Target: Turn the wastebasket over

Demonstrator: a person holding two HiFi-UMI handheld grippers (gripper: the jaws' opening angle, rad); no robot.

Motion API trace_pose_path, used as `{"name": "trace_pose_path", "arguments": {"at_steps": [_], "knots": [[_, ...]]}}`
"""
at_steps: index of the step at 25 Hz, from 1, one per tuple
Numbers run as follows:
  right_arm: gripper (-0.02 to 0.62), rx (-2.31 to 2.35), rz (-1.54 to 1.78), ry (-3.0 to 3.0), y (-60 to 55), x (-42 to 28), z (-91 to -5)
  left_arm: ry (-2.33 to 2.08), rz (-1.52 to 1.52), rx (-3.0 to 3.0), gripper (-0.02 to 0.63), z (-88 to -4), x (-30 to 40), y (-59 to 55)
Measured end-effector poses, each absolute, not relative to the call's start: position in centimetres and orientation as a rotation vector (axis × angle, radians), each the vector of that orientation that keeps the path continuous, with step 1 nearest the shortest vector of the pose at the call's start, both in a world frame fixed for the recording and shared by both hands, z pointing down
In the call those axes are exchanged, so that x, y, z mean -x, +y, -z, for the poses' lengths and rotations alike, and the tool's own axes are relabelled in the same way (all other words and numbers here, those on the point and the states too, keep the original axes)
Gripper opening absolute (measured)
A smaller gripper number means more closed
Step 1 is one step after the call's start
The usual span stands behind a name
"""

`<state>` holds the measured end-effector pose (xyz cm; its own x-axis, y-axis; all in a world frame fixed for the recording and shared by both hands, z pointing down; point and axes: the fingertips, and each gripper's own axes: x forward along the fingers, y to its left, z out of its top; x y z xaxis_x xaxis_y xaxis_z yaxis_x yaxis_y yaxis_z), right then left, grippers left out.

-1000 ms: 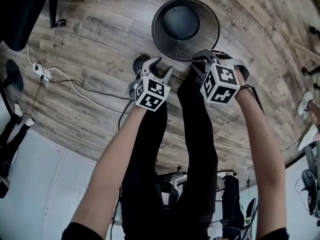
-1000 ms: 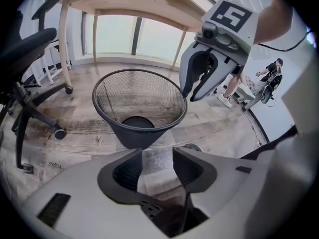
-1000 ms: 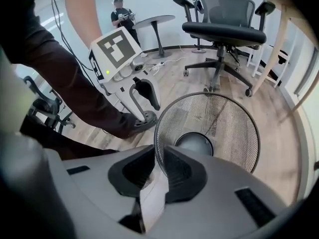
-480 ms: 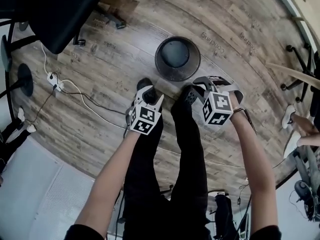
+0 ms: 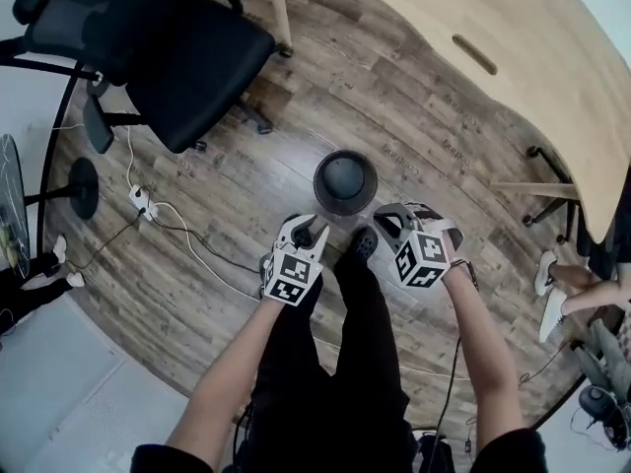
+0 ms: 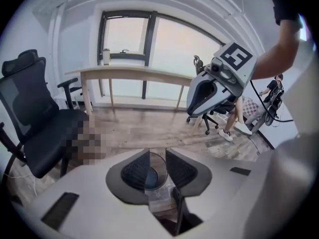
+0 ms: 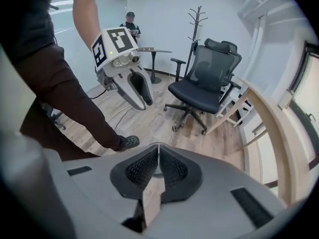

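A round black mesh wastebasket (image 5: 345, 181) stands on the wood floor, just ahead of the person's feet. Both grippers hang high above it and touch nothing. My left gripper (image 5: 309, 231) has a narrow gap between its closing jaws, and nothing is held there. In the left gripper view, part of the wastebasket (image 6: 152, 176) shows far below through that gap (image 6: 157, 158). My right gripper (image 5: 385, 220) is shut and empty, its pads meeting (image 7: 158, 153). Each gripper also appears in the other's view: the right gripper (image 6: 192, 114) and the left gripper (image 7: 142, 96).
A black office chair (image 5: 187, 57) stands at the back left, a curved wooden desk (image 5: 513, 57) at the back right. A power strip with white cables (image 5: 143, 203) lies on the floor to the left. The person's shoe (image 5: 363, 244) is near the basket. Another person's feet (image 5: 547, 284) show at right.
Both grippers have risen well away from the wastebasket, which now looks small and far below. The left jaws have narrowed. The chair and desk have come into view.
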<state>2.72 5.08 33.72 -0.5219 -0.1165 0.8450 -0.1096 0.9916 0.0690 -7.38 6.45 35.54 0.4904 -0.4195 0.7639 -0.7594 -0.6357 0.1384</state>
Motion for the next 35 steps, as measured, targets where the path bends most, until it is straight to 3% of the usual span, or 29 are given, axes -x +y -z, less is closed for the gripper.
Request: {"name": "trace_pose_path", "arguments": {"at_steps": [18,35], "knots": [[0.032,-0.493,0.335,-2.223,-0.1,-5.4,-8.1,-1.115,-0.792,-2.671,0.046,-9.9,2.1,-1.0],[0.031,-0.719,0.496,-2.263,-0.2,-8.0,2.3,-1.171,-0.592,-2.843,0.018,1.6,-1.4,-1.2]]}}
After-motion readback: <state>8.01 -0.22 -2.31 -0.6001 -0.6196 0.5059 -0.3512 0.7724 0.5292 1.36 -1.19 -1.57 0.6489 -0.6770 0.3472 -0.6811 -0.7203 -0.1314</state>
